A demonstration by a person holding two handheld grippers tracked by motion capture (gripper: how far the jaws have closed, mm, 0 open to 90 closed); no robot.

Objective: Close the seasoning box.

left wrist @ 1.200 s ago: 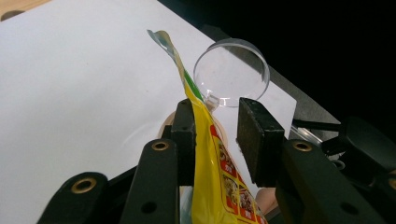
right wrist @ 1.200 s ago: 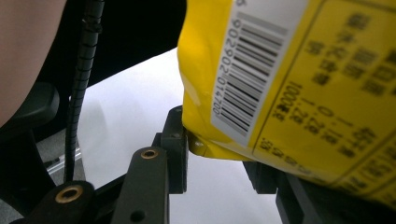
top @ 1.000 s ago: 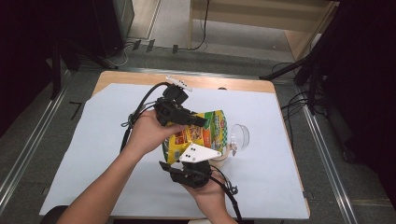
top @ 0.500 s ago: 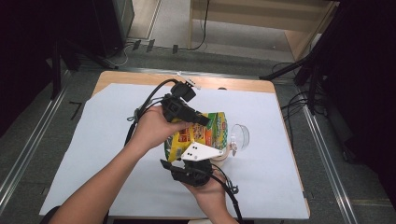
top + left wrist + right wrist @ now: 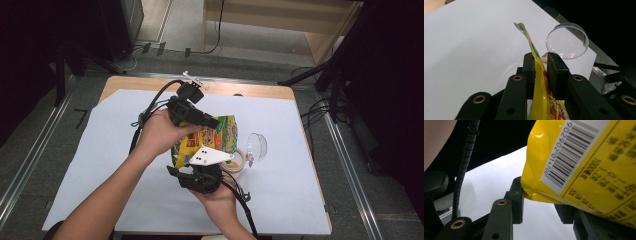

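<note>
A yellow snack bag [image 5: 212, 140] hangs above the white sheet between both grippers. My left gripper [image 5: 216, 122], held from the left, is shut on the bag's flat top edge; in the left gripper view the pads [image 5: 529, 67] pinch the yellow bag [image 5: 540, 85] edge-on. My right gripper [image 5: 209, 159], with its grey plate on top, sits under the bag's near end. In the right gripper view the bag's barcode corner [image 5: 564, 162] lies between the parted jaws of the right gripper [image 5: 540, 198] and touches the left finger [image 5: 517, 195]. The bag hides the other fingertip, so I cannot tell whether this gripper grips the bag.
A clear round dish [image 5: 256, 145] stands on the white sheet [image 5: 100, 165] just right of the bag, and shows as a clear dish [image 5: 567, 40] past the left jaws. A roll of tape [image 5: 235, 164] lies beside the right gripper. The wooden table edge [image 5: 240, 90] runs along the back.
</note>
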